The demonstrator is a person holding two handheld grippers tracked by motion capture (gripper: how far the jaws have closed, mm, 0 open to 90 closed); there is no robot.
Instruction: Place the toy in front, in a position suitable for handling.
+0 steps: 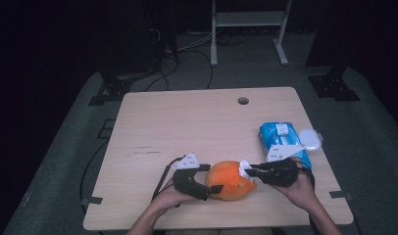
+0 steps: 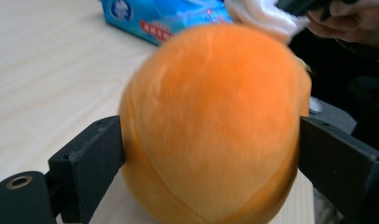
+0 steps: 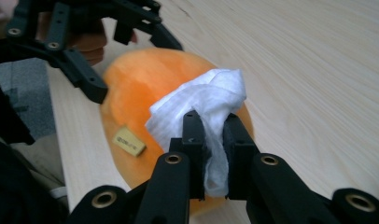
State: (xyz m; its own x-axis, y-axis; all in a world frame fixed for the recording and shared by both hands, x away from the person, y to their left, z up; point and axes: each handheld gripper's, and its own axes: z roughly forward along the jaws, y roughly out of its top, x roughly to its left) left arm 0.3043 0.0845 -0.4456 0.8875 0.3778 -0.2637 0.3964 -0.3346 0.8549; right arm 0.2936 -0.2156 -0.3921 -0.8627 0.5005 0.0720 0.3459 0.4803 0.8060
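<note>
Orange plush ball, soft and round with a small yellow tag sewn on its side, rests on the pale wooden table near my edge, between my two hands. My left gripper brackets it: in the left gripper view the two black jaws stand wide on either side of the plush, each right at its surface with no clear dent, so I judge this a loose cradle and not a firm clamp. My right gripper has its jaws pressed together on a crumpled white wet wipe, whose bunched end lies against the upper side of the ball; a tail of the wipe hangs down between the jaws. Blue soft pack of wipes with its white flip lid lies on the table just beyond my right hand, apart from the ball. Step in hand, as I judge it: wiping the plush surface while the other hand steadies it. The next move calls for a firmer hold on the left, since open jaws may let the ball roll under the stroke, then a light sweep of the wipe across the curve, keeping the pinch tight so the wipe does not slip free.
</note>
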